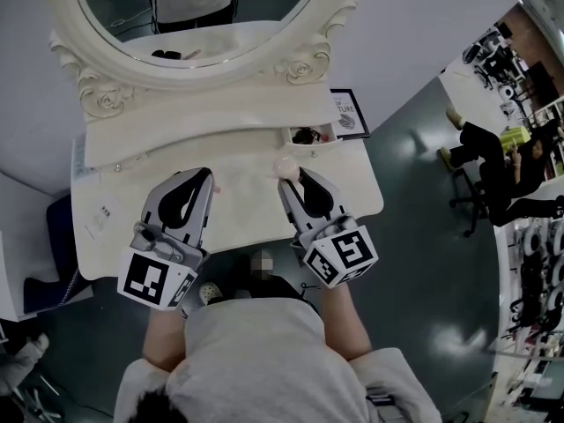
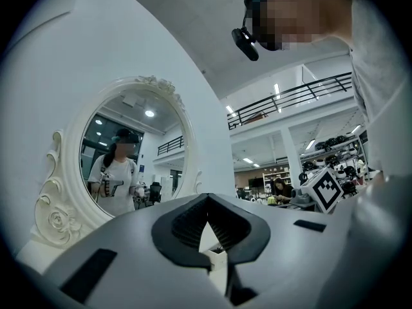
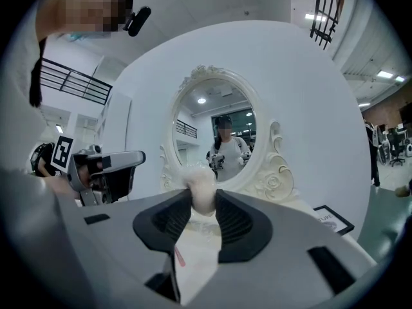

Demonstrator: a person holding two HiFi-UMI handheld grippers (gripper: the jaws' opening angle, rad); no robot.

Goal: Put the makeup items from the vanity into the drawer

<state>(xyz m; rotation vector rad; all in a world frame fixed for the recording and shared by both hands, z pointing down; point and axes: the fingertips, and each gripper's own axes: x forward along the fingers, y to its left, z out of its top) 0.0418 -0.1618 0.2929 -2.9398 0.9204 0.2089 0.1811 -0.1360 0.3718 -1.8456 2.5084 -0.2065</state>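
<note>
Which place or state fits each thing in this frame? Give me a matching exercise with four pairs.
1 pale fluffy powder puff
2 black-framed picture
3 small white vanity drawer
4 left gripper

A shut, empty
B open, dark items inside
C clamped in the right gripper
D right of the white-framed oval mirror

Pairs: 1-C, 2-D, 3-B, 4-A

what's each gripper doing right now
left gripper: closed, nothing held
right gripper: closed on a pale powder puff
</note>
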